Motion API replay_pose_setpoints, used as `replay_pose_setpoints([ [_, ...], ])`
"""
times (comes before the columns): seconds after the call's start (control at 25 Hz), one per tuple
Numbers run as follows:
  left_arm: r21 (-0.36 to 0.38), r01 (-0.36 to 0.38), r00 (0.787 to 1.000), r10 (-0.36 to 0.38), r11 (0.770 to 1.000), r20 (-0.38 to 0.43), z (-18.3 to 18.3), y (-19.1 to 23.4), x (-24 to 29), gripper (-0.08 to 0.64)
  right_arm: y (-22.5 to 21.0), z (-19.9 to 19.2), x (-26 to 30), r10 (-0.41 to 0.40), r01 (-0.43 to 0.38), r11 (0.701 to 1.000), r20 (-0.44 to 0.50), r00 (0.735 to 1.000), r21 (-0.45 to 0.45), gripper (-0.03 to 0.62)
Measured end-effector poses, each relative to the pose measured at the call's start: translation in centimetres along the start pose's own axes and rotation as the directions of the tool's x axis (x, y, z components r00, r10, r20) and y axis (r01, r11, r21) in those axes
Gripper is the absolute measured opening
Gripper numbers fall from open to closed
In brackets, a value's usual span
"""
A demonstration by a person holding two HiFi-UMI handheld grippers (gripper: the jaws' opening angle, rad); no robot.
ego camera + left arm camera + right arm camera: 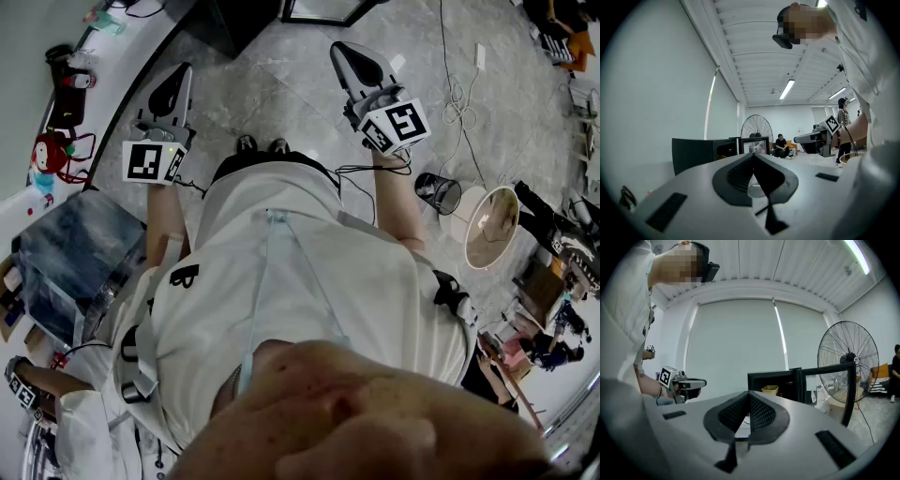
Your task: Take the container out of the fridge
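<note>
A small black fridge (780, 380) stands open on the floor ahead of me, its glass door (829, 383) swung to the right. On its shelf sits a yellow container (769, 390). In the left gripper view the fridge (701, 152) shows from the side, and the container is hidden. My right gripper (749, 393) is shut and empty, well short of the fridge. My left gripper (753, 155) is also shut with nothing in it. In the head view the left gripper (180, 73) and right gripper (341, 49) both point forward over the grey floor.
A big standing fan (848, 357) is right of the fridge door, with a white bucket (843, 401) below it. A person (780, 145) sits far off. Cables (457, 103), a round bin (490, 227) and a blue-grey box (66, 258) lie around me.
</note>
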State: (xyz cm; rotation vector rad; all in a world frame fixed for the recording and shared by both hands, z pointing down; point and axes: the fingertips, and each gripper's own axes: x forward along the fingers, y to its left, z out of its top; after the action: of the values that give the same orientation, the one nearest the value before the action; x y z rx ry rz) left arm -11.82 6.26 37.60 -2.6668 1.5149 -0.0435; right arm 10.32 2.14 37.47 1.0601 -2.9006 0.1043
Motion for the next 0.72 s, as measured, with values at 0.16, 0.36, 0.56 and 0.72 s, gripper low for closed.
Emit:
replay_pose_setpoints([
  [0.16,0.008,0.008,1.000,-0.008,1.000,-0.002,0.29,0.00,0.16,0.009,0.11,0.06,0.31,0.007,-0.007,1.000,0.003,1.000,0.003,0.015],
  [0.36,0.022,0.008,1.000,-0.008,1.000,-0.003,0.23,0.15,-0.15,0.009,0.47,0.40,0.75,0.015,-0.015,1.000,0.008,1.000,0.001,0.015],
  [0.56,0.021,0.013,1.000,-0.013,1.000,-0.005,0.19,0.07,-0.25,0.009,0.62,0.57,0.72,0.026,-0.027,0.999,0.031,0.999,0.017,0.017],
  [0.72,0.019,0.031,0.999,-0.031,0.999,-0.010,0.13,-0.37,-0.13,0.009,0.79,0.29,0.91,0.031,-0.031,0.999,0.017,0.999,0.016,0.017],
])
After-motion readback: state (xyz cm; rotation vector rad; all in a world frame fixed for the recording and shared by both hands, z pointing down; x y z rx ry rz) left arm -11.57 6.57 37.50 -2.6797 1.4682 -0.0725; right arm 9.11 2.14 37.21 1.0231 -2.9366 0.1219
